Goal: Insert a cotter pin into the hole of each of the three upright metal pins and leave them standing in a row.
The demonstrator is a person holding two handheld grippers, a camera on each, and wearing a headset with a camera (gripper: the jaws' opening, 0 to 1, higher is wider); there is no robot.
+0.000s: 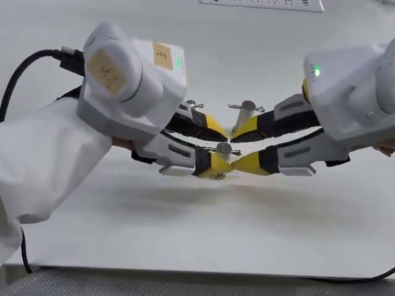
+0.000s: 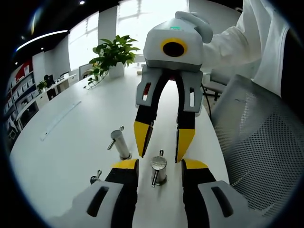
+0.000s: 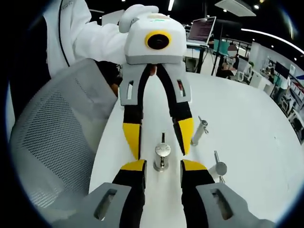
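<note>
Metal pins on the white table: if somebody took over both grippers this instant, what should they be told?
Left gripper: open, jaws either side of the near pin, gripping nothing.
Right gripper: open, facing it, jaws around that same pin.
Second pin and third pin stand upright behind it on the table.
Done: all three seem to carry a cotter pin.
Left: near pin is out of line; probably move it into the row.
</note>
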